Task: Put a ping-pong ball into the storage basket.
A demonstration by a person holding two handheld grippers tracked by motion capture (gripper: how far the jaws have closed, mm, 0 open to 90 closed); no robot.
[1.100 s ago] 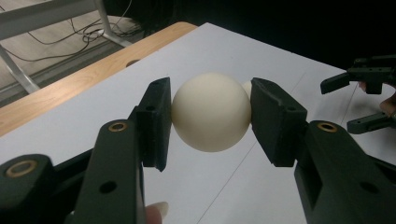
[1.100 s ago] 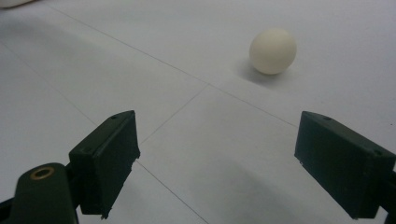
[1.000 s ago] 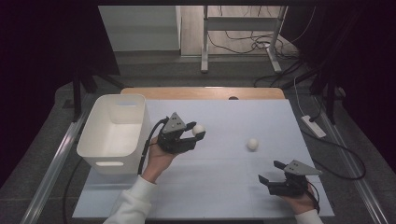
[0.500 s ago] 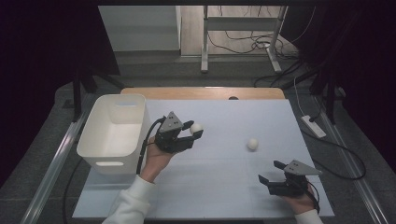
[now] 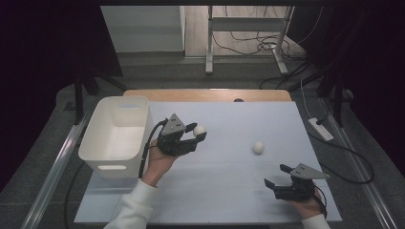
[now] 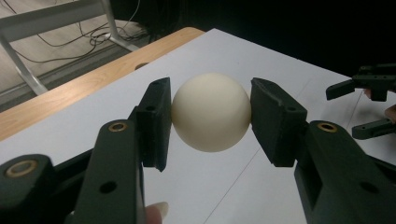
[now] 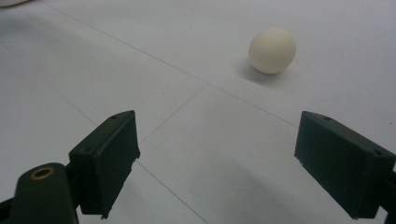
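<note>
My left gripper (image 5: 197,132) is shut on a cream-white ball (image 5: 199,130), held above the white table just right of the bin; in the left gripper view the ball (image 6: 211,112) is pressed between both black pads. A second white ball (image 5: 258,147) lies loose on the table at centre right, and the right gripper view shows this ball (image 7: 272,50) ahead and slightly right of the jaws. My right gripper (image 5: 279,175) rests low near the table's front right, open, with nothing between its fingers.
A white plastic bin (image 5: 116,136) stands at the table's left edge. The white table sheet (image 5: 229,191) ends in a wooden strip (image 5: 210,94) at the back. A power strip (image 5: 321,129) and cables lie on the floor to the right.
</note>
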